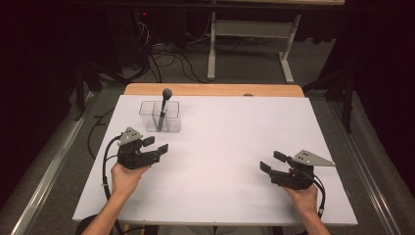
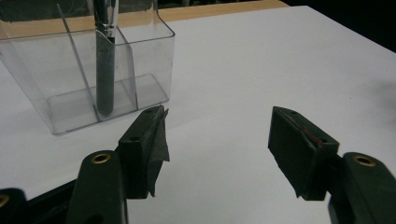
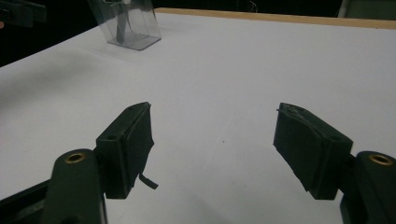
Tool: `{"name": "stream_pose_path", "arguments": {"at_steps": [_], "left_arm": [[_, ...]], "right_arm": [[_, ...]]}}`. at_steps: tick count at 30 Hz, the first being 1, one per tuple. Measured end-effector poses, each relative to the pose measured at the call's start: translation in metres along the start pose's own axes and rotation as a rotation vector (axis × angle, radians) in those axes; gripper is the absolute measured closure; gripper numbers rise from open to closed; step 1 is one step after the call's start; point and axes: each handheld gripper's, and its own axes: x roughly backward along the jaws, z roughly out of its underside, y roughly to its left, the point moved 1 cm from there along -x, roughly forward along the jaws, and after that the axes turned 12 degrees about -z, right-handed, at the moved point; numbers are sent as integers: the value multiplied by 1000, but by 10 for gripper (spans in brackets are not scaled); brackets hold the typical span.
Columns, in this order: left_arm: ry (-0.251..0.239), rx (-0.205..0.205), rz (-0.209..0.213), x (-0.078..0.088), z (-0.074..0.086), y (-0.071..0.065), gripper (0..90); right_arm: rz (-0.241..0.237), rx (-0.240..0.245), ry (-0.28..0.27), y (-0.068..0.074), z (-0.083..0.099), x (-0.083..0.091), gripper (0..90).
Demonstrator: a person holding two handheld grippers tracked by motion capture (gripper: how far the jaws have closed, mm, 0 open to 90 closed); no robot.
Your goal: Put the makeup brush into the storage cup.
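Item one: your left gripper [image 1: 155, 145], held low over the desk [image 1: 235, 147] toward its left edge, jaws standing apart with nothing between them; the left gripper view shows bare white surface in the gap

Item two: your right gripper [image 1: 274, 162], near the right side of the desk toward the near edge, jaws likewise apart and empty

Item three: a clear plastic holder [image 1: 160, 116] with a divider down its middle, standing near the far left corner of the desk

Item four: a dark pen-like tool with a rounded top [image 1: 163, 108], standing close to upright in the holder against the divider, its long axis running up and down, its tip on the holder's floor [image 2: 104, 105]; the rounded head rises clear above the rim

Relation that matters: the holder sits just beyond your left gripper, toward the far edge, and slightly to the left of where the jaws point. Your left hand is much the nearer; the right is well apart, across the desk. Judged from this, the shaft above the rim is the free part to take, with the jaws brought level on either side of it
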Motion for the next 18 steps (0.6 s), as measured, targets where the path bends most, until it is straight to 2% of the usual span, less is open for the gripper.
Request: {"name": "stream_pose_path", "arguments": {"at_steps": [18], "left_arm": [[-1,15,-13,-5,8,2,375]], "right_arm": [[-1,0,2,0,0,0,297]]}}
